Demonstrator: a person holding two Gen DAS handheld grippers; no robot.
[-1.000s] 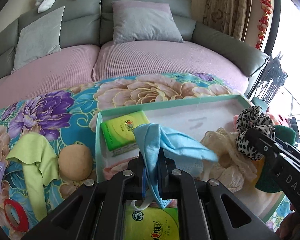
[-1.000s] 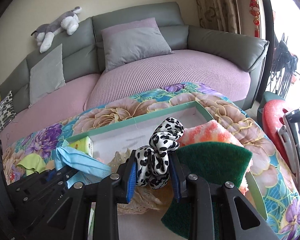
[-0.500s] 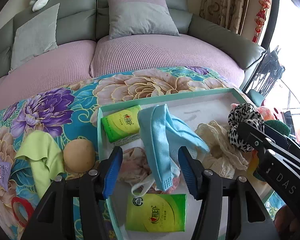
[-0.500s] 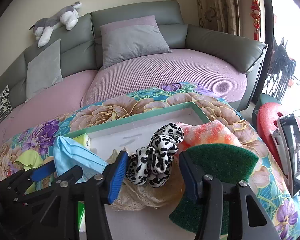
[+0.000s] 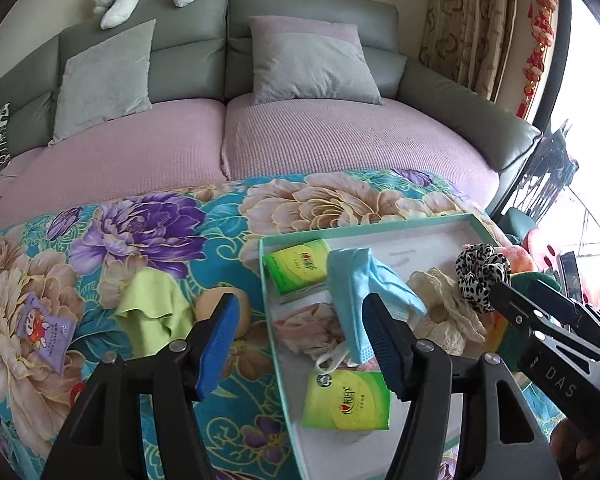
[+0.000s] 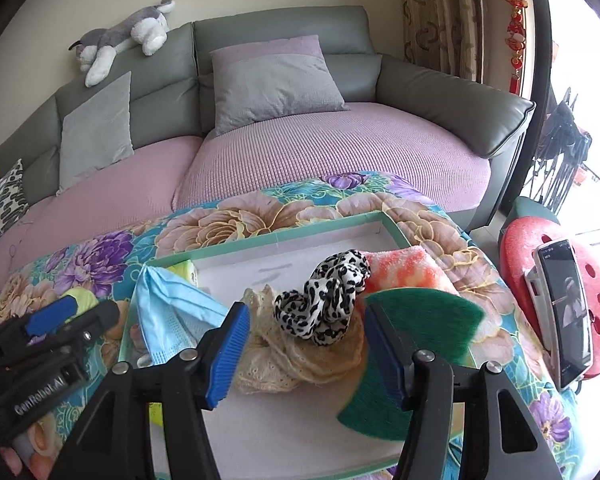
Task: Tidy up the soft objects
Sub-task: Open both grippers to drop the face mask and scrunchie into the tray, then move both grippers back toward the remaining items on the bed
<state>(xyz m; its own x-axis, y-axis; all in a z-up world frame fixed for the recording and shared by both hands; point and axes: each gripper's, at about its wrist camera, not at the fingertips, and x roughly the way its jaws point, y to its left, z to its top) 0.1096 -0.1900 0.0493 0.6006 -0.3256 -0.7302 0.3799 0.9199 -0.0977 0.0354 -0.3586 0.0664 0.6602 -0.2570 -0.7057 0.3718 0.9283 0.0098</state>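
I see a tray [image 5: 380, 227] on the tabletop [image 5: 220, 216], with a sofa [image 5: 340, 148] behind it. In the tray, a face mask [image 5: 360, 284] lies between a tissue pack [image 5: 298, 266] on its left and a lace cloth [image 5: 444, 304] on its right, and a scrunchie [image 6: 324, 300] rests on that lace cloth. Left of the tray, on the tabletop, a ball [image 5: 242, 312] sits just beside a small cloth [image 5: 152, 312].

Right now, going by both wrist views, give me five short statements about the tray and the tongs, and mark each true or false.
1. Both the left tongs and the right tongs are open and hold nothing. True.
2. The blue face mask lies in the tray. True.
3. The leopard-print scrunchie lies on the flowered cloth outside the tray. False: it rests on the cream lace fabric in the tray.
4. The lime green cloth is in the tray. False: it lies on the flowered cloth, left of the tray.
5. Two green tissue packs lie in the tray. True.
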